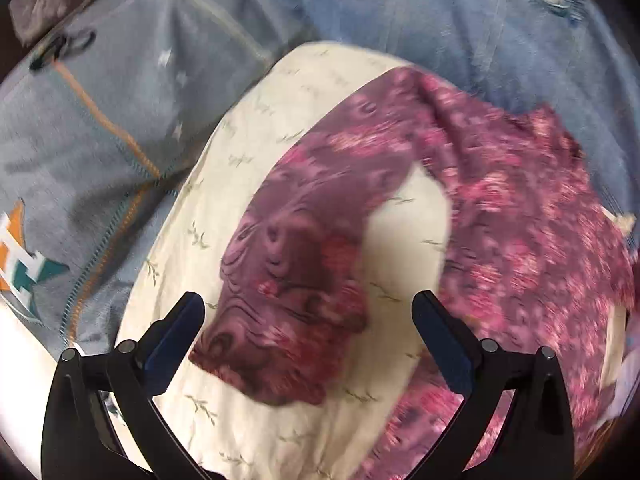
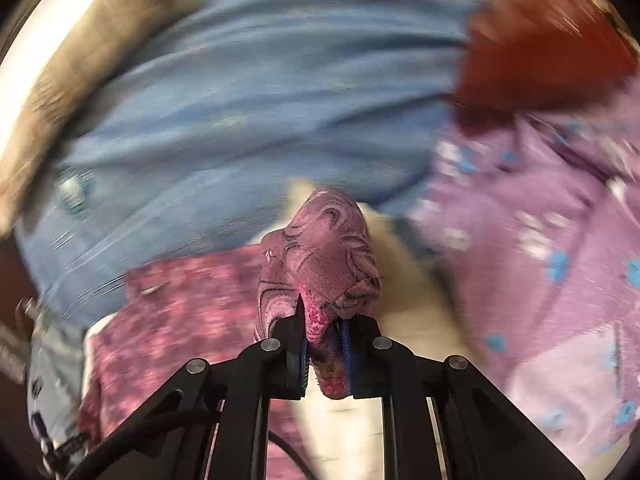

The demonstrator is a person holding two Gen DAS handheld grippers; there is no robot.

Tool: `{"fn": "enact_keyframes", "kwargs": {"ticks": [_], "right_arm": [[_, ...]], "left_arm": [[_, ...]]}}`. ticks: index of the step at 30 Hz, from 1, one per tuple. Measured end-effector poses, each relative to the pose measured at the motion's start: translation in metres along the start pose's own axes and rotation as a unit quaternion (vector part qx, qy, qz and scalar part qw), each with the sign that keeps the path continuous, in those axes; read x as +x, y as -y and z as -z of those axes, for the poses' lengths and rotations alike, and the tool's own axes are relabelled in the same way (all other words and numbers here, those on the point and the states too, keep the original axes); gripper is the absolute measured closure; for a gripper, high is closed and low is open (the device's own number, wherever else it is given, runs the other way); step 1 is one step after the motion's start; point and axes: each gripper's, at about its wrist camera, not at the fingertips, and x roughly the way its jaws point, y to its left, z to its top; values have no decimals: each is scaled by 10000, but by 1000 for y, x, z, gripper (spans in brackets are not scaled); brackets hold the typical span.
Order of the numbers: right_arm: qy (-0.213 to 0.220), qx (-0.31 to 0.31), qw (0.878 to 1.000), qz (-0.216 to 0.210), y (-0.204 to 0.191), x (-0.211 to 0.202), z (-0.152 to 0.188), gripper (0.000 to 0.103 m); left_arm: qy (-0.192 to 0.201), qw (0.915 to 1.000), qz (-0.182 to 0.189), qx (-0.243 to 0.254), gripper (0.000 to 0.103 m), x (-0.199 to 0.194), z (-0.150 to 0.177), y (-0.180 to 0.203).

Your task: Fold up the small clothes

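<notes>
A small maroon-and-pink patterned garment (image 1: 500,216) lies crumpled on a cream sheet with a leaf print (image 1: 280,96). One end of it (image 1: 280,280) reaches down between the fingers of my left gripper (image 1: 308,312), which stands open above it without touching. In the right wrist view my right gripper (image 2: 322,332) is shut on a bunched fold of the same garment (image 2: 320,248), which sticks up out of the jaws. The rest of the garment (image 2: 180,300) trails to the left below. That view is heavily blurred.
Blue denim (image 1: 460,20) lies at the back. A grey zip jacket with orange stitching (image 1: 100,140) lies on the left. A lilac cloth with blue dots (image 2: 540,240) and a dark red cloth (image 2: 540,48) lie on the right of the right wrist view.
</notes>
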Motion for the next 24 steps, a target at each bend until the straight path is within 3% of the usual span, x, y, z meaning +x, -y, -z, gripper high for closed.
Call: {"fn": "enact_keyframes", "kwargs": {"ticks": [6,11,15,18,21,22,24], "right_arm": [[-257,-512,9957,-733,-85,17,14,90],[-651,-652,9874,-1291,-143,59,32,90],[-888,-655,9796,-1682,-198,115,48,89],[-1240,-556,9707,-1983,-251,181,62,86],[-1726,-872,9655,-1747,-308,246,93,71],[-1925,-1185,9615,-1561,-327,263,108,60],[-2398,-1693,9517,-896,-353,297,132,59]], "left_arm": [[-65,9977,405,534,0,-15,7,26],[-325,9960,662,509,0,-7,22,27],[-115,9975,475,504,0,-15,27,12],[71,9979,283,571,0,-19,18,6],[171,9981,-22,599,0,-20,9,5],[120,9974,-126,694,0,-21,5,7],[277,9967,-160,741,0,-32,2,9]]}}
